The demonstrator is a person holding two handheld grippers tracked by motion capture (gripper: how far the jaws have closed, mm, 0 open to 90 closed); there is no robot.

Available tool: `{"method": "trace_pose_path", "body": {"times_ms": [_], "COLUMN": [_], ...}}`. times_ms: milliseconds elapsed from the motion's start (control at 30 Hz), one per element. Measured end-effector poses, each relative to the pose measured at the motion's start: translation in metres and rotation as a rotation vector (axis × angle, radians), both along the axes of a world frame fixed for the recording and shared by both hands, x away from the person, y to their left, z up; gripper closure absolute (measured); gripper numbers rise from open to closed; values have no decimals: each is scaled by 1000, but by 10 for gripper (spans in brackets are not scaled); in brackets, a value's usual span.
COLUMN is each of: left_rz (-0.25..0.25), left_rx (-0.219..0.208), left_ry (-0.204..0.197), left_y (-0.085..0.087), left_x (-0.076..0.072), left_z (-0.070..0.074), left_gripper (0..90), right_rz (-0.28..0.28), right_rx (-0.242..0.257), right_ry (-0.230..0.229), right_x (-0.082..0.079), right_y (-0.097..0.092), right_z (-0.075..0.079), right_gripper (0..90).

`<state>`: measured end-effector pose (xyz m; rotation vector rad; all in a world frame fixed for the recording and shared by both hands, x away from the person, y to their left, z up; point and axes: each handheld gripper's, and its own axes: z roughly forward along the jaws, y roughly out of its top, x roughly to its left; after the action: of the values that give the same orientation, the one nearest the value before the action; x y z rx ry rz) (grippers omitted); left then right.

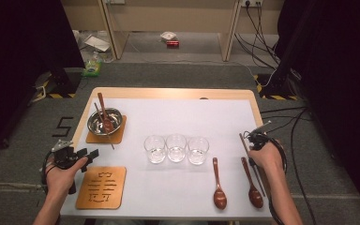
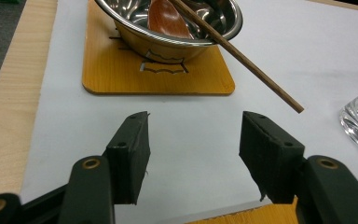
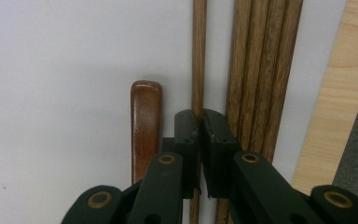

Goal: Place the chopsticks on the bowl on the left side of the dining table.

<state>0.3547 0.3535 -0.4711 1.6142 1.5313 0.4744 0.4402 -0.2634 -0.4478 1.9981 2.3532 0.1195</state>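
Chopstick (image 3: pixel 199 56): thin, stiff, light, slippery wood; best pinched mid-shaft.
Right gripper (image 3: pixel 201 122): fingers clamped on chopstick.
Left gripper (image 2: pixel 193 154): fingers wide apart, empty.

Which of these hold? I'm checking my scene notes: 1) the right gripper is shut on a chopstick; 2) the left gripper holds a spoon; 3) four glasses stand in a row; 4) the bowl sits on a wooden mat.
1) True: the right gripper is closed on one chopstick, beside the other chopsticks.
2) False: the left gripper is open, with nothing between its jaws.
3) False: three glasses stand in a row.
4) True: the bowl sits on a wooden mat, with a spoon inside.
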Motion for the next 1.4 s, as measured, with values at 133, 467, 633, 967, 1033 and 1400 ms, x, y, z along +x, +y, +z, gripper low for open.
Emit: {"method": "trace_pose_path", "body": {"times_ms": [133,467,633,967,1033,1400], "left_rz": [2,2,3,8,7,10], "left_rx": [-1,-3,-2,-6,-5,-5], "left_ry": [0,-8,-5,-13,-12,-11], "left_y": [0,1,2,1,2,3], "left_x": [0,0,-1,-1,-1,-1], "left_z": [0,2,2,2,3,3], "left_gripper": [421,421,421,421,421,420], "right_rz": [0,-3,-4,-27,-20,-26], "right_rx": [10,21,30,47,51,77], "right_ry": [-16,-161,-224,-378,-418,-555], "right_x": [-1,-4,-3,-3,-3,-2], "right_y": [0,0,3,9,9,13], "right_z": [5,34,42,62,65,74], "right_gripper": [858,858,858,858,857,858]}}
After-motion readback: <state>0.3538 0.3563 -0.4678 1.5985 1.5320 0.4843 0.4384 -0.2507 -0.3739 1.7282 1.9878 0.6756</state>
